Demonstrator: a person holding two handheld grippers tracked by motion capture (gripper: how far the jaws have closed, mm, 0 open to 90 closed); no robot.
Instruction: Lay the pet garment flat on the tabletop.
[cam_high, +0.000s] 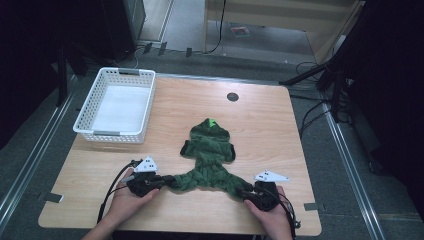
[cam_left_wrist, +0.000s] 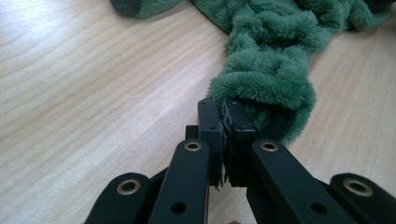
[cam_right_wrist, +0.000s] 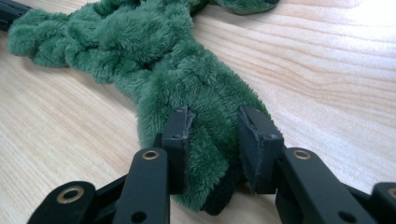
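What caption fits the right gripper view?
Right tool clamps one leg of the green fleece garment on the wooden table.

Spread on the bench (cam_high: 260, 105) near its front edge: a fleece garment (cam_high: 209, 155), hood end away from the person. Behind and to its left, a basket (cam_high: 116, 76) at the far-left corner. At the garment's near ends, left gripper (cam_high: 162, 181) and right gripper (cam_high: 244, 192).
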